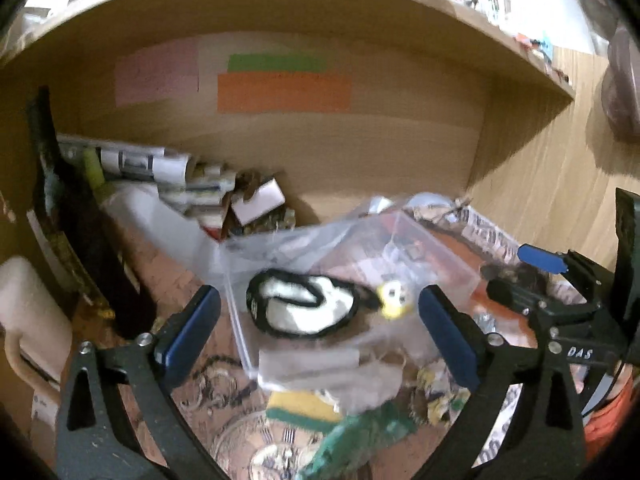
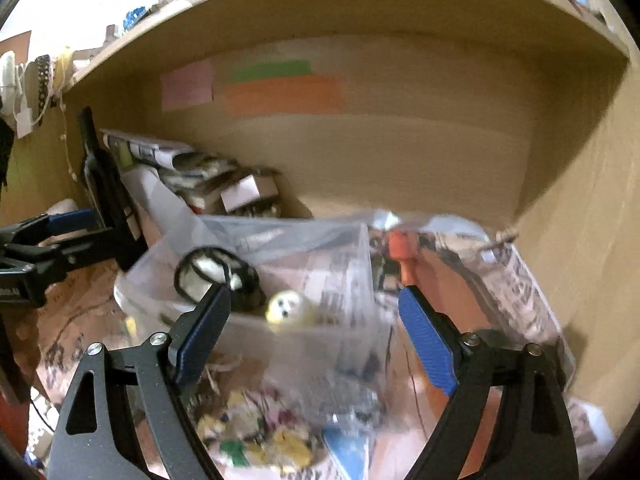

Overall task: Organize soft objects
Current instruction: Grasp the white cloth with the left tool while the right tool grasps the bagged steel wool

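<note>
A clear plastic box (image 1: 440, 248) (image 2: 280, 236) stands on the cluttered shelf floor. Inside it lie a black-rimmed white soft item (image 1: 304, 308) (image 2: 212, 268) and a small yellow plush (image 1: 394, 294) (image 2: 286, 306). My left gripper (image 1: 320, 304) is open, its blue pads wide apart on either side of the box's near part, touching nothing that I can see. My right gripper (image 2: 316, 300) is open too, in front of the box, with nothing pressed between its pads. Each gripper also shows in the other's view: the right gripper (image 1: 520, 276) and the left gripper (image 2: 48, 236).
A wooden cubby surrounds the scene, with pink, green and orange papers (image 1: 284, 92) on its back wall. Rolled papers and small boxes (image 1: 168, 172) pile at the back left beside a black upright object (image 1: 80, 220). A yellow-green sponge (image 1: 300, 408), green cloth (image 1: 360, 436) and newspaper (image 2: 528, 292) lie nearby.
</note>
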Action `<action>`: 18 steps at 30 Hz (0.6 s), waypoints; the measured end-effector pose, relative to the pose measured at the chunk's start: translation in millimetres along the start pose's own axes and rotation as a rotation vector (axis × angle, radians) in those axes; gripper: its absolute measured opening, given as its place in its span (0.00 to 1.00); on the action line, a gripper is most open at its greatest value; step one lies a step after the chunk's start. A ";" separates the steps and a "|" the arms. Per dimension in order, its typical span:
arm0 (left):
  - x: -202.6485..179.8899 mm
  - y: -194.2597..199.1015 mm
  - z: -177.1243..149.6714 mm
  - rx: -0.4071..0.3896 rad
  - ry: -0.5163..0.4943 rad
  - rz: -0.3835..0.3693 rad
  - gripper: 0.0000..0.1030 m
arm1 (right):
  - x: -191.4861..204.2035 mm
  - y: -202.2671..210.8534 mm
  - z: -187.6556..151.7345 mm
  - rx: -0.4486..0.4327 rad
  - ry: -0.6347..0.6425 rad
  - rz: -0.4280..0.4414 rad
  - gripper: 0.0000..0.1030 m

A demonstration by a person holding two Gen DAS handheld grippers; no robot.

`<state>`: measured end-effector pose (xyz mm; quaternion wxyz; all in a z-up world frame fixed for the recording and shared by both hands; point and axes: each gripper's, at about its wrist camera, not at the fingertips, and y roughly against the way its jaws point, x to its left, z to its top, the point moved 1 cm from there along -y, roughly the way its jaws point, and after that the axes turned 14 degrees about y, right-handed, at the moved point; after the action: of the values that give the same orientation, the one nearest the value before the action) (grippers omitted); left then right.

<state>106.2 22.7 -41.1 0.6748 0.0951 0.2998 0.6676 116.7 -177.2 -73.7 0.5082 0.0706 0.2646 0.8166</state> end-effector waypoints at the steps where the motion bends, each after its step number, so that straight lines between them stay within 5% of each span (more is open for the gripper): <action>1: 2.3 -0.9 -4.6 0.009 0.006 -0.004 0.98 | -1.0 -1.7 -4.7 0.015 -0.011 0.004 0.82; 12: 25.2 -38.5 -58.4 0.181 0.117 0.000 0.99 | 0.6 -36.2 -55.7 0.207 -0.085 0.051 0.82; 18: 23.9 -52.9 -61.7 0.199 0.167 -0.015 0.99 | -3.3 -49.1 -64.3 0.260 -0.118 0.070 0.82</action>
<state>116.3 24.0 -125.2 0.6395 0.1034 0.4206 0.6352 132.5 -186.4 -152.6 0.4806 0.1931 0.3353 0.7870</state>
